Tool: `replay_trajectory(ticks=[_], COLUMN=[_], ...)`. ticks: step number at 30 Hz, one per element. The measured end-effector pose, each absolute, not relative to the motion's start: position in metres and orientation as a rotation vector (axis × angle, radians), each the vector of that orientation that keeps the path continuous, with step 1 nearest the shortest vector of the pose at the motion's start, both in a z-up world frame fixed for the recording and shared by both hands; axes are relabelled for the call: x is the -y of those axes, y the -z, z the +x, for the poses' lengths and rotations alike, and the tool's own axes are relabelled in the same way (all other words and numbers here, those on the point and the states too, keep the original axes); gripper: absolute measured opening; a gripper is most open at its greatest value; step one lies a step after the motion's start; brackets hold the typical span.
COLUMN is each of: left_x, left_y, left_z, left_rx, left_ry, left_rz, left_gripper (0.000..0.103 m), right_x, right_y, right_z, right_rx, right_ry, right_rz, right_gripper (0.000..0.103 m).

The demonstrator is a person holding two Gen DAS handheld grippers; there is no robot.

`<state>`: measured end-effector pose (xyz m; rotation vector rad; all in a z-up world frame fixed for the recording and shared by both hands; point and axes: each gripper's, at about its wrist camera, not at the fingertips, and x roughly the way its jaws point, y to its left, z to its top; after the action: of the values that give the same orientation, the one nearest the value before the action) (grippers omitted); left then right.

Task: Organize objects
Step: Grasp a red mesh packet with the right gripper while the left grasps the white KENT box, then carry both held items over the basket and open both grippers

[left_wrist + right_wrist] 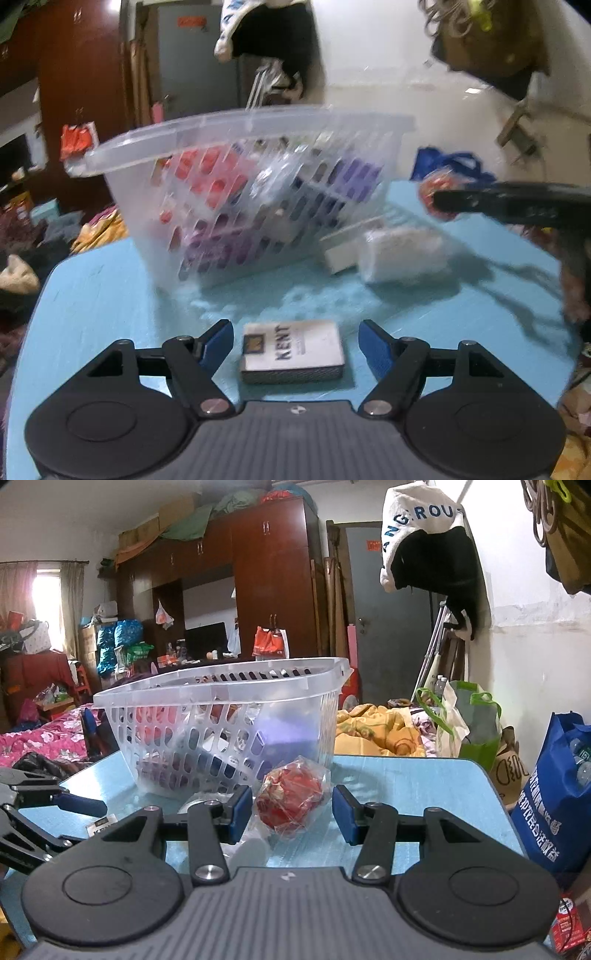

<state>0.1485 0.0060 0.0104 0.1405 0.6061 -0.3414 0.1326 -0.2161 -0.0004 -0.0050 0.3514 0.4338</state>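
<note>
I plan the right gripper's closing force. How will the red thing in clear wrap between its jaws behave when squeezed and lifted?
The red wrapped item looks rounded, so it may roll on the blue table if nudged. Its crinkled clear wrap stands loose around it and may slip or crumple before the right gripper bites firmly. It seems light, judging by its thin packaging.

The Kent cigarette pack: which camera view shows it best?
The left wrist view: the Kent pack lies flat on the blue table, whole, between the open left gripper fingers. The right wrist view shows only a corner of it, behind the left gripper.
</note>
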Motion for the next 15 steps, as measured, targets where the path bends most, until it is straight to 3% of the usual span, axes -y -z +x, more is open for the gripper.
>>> replay_trajectory(ticks=[3, 5, 11, 15], left_x=[-0.005, -0.004, -0.017, -0.035], left_y=[-0.007, -0.007, -0.019, -0.060], left_z=[0.152, 0.150, 0.134, 0.119], left_rx=[-0.639, -0.628, -0.491, -0.317], left_ry=[0.320, 0.313, 0.311, 0.289], left_rz=[0.146, 0.152, 0.085, -0.027], left_gripper=[0.078, 0.059, 0.059, 0.060], right_x=[0.216, 0.217, 0.223, 0.226], right_y=[0.000, 0.000, -0.003, -0.017], right_z=[0.133, 0.132, 0.125, 0.102], right_rx=[-0.351, -0.350, -0.294, -0.190], right_ry=[-0.434, -0.435, -0.428, -0.480], right_rz=[-0.003, -0.006, 0.012, 0.072], right_gripper=[0.052, 0.052, 0.051, 0.051])
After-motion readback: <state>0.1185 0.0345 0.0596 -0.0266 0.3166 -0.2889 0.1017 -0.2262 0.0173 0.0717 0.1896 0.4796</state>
